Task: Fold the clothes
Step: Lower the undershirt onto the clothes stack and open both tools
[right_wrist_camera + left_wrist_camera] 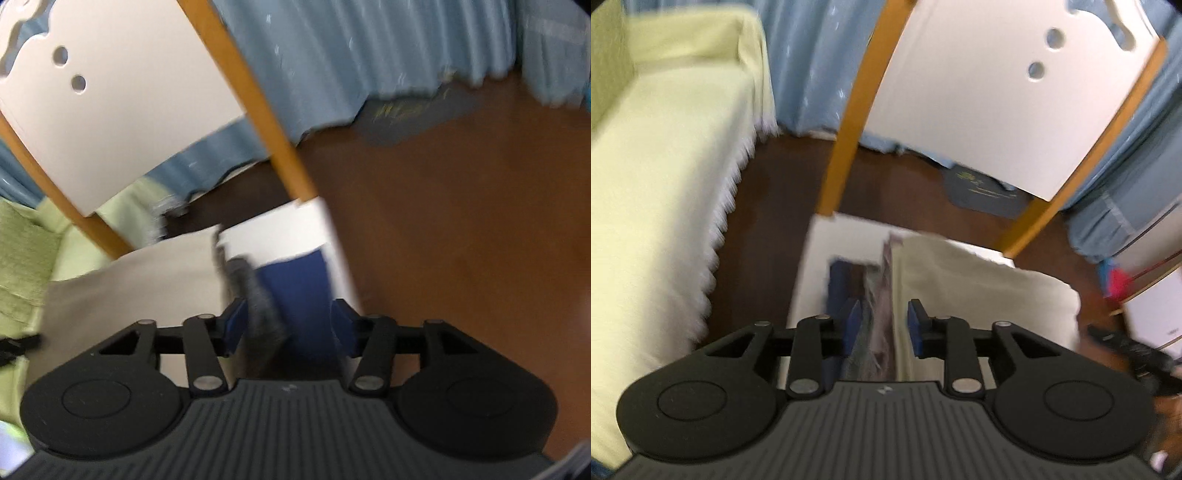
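Note:
A beige folded cloth (979, 288) lies on a white chair seat (842, 240), with a blue cloth (838, 280) beside it and a grey-pink fabric edge (882, 280) between them. My left gripper (884, 325) hangs over that seam. Its blue pads stand apart, with the fabric edge between them and not visibly squeezed. In the right wrist view, my right gripper (290, 328) is open over the blue cloth (299, 280). A grey fold (258, 306) rises beside its left pad, and the beige cloth (140, 288) lies further left. Both views are blurred.
The chair has orange wooden posts and a white backrest (979, 92) just behind the seat. A sofa under a pale yellow cover (665, 184) stands to the left. Brown floor (461, 221), blue curtains (351, 55) and a small grey mat (406, 114) lie beyond.

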### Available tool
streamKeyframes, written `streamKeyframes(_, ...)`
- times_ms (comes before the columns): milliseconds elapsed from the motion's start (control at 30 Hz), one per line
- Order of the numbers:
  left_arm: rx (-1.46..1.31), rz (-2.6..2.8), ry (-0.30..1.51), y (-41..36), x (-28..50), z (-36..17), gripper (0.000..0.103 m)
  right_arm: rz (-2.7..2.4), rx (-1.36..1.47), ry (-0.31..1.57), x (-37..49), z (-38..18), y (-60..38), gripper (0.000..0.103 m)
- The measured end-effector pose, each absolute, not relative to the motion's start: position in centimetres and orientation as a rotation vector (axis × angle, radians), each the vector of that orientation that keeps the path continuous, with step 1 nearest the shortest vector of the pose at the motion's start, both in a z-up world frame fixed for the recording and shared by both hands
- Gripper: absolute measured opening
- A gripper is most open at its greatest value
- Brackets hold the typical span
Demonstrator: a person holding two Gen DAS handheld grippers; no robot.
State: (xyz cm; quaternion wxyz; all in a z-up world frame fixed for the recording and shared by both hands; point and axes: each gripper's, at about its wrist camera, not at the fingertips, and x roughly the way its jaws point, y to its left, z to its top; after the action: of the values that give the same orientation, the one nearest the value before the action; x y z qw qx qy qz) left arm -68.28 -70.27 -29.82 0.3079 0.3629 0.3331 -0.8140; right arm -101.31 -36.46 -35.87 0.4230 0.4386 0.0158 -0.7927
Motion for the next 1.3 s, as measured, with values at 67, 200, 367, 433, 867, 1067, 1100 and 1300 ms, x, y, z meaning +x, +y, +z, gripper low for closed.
streamKeyframes(67,0.993,-2.26,0.789,-69.0,-70.4,-28.5,0.032,-1.958,0.999,0.046,-100.4,-34.5,-36.5,0.022)
streamKeyframes(200,1.077,-2.359,0.636,-68.0,-73.8,-29.1,0.034,-1.815,0.894,0.099,-98.3,-33.5,-39.3,0.018)
streamKeyframes(367,1.167,-2.379,0.571,-70.1,-76.1,-32.2,0.034,-1.737,0.884,0.159,-98.2,-35.0,-42.9,0.018)
streamKeyframes(433,1.164,-2.377,0.575,-70.6,-76.2,-33.0,0.037,-1.746,0.908,0.168,-99.1,-36.0,-43.6,0.017)
streamKeyframes(867,1.147,-2.231,0.681,-70.6,-75.9,-31.4,0.034,-1.915,0.996,0.11,-101.2,-36.7,-40.5,0.018)
streamKeyframes(1067,1.156,-2.182,0.702,-70.4,-76.4,-31.2,0.034,-1.908,0.991,0.061,-99.7,-35.9,-39.0,0.018)
streamKeyframes(1100,1.149,-2.179,0.711,-70.3,-76.1,-31.0,0.034,-1.907,0.985,0.058,-99.6,-35.7,-38.8,0.018)
streamKeyframes(1300,1.048,-2.226,0.767,-68.4,-73.4,-29.8,0.034,-1.914,0.924,0.038,-97.7,-34.1,-37.9,0.019)
